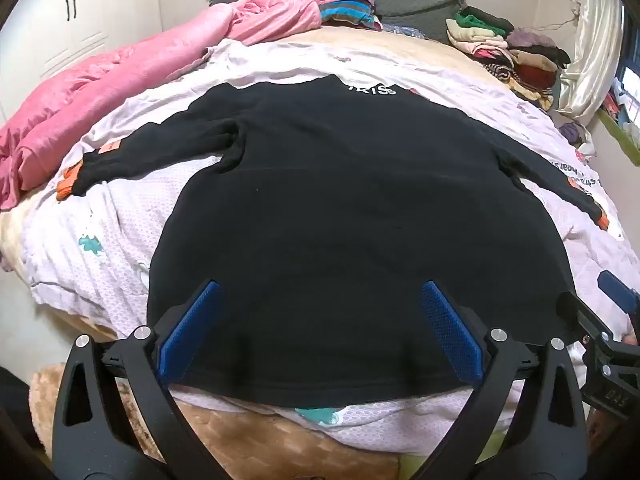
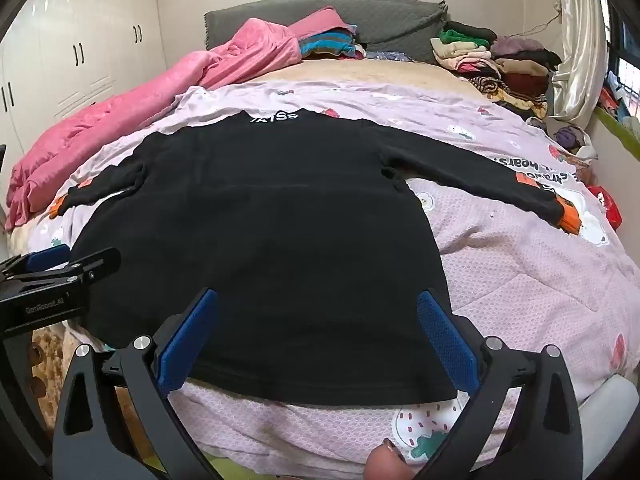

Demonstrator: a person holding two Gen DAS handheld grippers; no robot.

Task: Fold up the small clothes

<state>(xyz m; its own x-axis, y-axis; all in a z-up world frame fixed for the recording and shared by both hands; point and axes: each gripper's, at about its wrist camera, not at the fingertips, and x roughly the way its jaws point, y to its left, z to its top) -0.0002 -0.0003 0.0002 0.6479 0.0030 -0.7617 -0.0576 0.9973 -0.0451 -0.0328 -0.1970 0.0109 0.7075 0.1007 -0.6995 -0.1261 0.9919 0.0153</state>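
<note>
Left wrist view: a black long-sleeved top (image 1: pixel 352 208) lies flat, sleeves spread, on the lilac quilt (image 1: pixel 100 240) of a cluttered bed. I hold my left gripper (image 1: pixel 318 332) and right gripper (image 2: pixel 318 336) spread wide over its near hem, gripping nothing. My worry: pinching quilt along with hem, dragging both. Only the right wrist view shows the whole right sleeve's orange cuff (image 2: pixel 568 216).
</note>
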